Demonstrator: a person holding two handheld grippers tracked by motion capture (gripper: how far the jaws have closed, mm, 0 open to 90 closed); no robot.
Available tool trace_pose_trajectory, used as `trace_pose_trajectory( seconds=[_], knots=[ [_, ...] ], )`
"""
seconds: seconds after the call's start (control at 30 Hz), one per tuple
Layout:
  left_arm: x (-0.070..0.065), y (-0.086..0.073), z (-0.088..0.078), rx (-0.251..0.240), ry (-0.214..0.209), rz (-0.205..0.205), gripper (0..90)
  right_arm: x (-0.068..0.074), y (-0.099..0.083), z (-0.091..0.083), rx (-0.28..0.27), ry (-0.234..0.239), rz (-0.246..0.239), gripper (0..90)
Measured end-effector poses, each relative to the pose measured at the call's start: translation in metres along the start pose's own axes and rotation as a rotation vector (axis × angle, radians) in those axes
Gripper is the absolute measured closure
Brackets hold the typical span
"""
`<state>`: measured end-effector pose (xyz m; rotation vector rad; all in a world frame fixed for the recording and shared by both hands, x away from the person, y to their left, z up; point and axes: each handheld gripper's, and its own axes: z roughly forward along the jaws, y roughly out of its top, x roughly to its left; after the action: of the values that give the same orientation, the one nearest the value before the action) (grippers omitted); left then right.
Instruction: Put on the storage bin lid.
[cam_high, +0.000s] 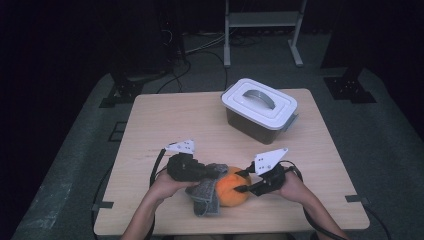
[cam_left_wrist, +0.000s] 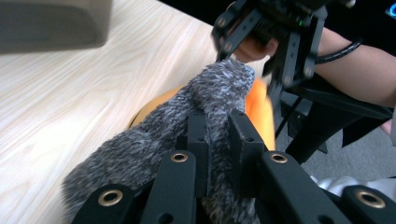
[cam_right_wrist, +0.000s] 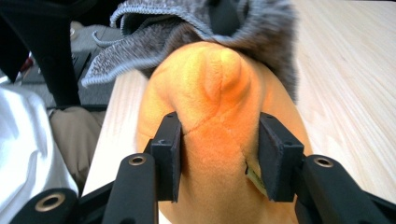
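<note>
At the near edge of the tabletop (cam_high: 165, 120), a person works two claws on an orange plush toy (cam_high: 231, 191) draped with a grey fuzzy cloth (cam_high: 204, 192). The right claw (cam_high: 239, 181) is clamped on the toy, its pads (cam_right_wrist: 170, 154) dimpling the orange fabric on both sides. The left claw (cam_high: 216, 171) is pinched tight on a fold of the cloth, which lies against the toy's top and trails off toward the table edge. Well apart, at the far side, stands a lidded white box (cam_high: 260, 109).

Both pieces look light and soft: the toy gives under pressure and would likely spring back, so a hold across its middle seems safest, while the limp cloth is best taken by a bunched fold or its hem, since the pile could slip through a shallow pinch.
</note>
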<state>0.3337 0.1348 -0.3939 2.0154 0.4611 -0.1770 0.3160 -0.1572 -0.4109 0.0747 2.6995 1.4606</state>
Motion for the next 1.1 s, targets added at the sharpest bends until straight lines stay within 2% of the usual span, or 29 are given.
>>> trace_pose_trajectory(
  seconds=[0.13,0.33,0.5,0.6,0.7,0.77,0.83,1.1],
  knots=[
    [0.007,-0.005,-0.005,0.007,0.027,-0.023,80.6,-0.009,-0.009,-0.012,-0.027,-0.036,0.055,55.7],
    [0.010,-0.007,-0.007,0.003,0.026,-0.035,80.7,-0.016,-0.016,-0.018,-0.044,-0.042,0.120,55.9],
    [0.007,-0.005,-0.011,-0.024,0.005,-0.028,80.7,-0.019,-0.019,-0.020,-0.052,-0.051,0.146,56.3],
    [0.001,0.001,-0.008,-0.032,0.000,0.001,80.7,-0.021,-0.020,-0.019,-0.069,-0.066,0.184,56.4],
    [-0.004,0.005,-0.006,-0.042,-0.016,0.018,80.7,-0.020,-0.017,-0.016,-0.069,-0.076,0.178,56.5],
    [-0.006,0.006,-0.005,-0.031,-0.009,0.029,80.7,-0.019,-0.016,-0.014,-0.071,-0.080,0.174,56.5],
    [-0.004,0.004,-0.005,-0.032,-0.010,0.021,80.7,-0.021,-0.016,-0.014,-0.068,-0.079,0.178,56.5],
    [0.008,-0.006,-0.011,-0.005,0.053,-0.008,80.6,-0.028,-0.020,-0.019,-0.073,-0.102,0.231,56.7]
  ],
)
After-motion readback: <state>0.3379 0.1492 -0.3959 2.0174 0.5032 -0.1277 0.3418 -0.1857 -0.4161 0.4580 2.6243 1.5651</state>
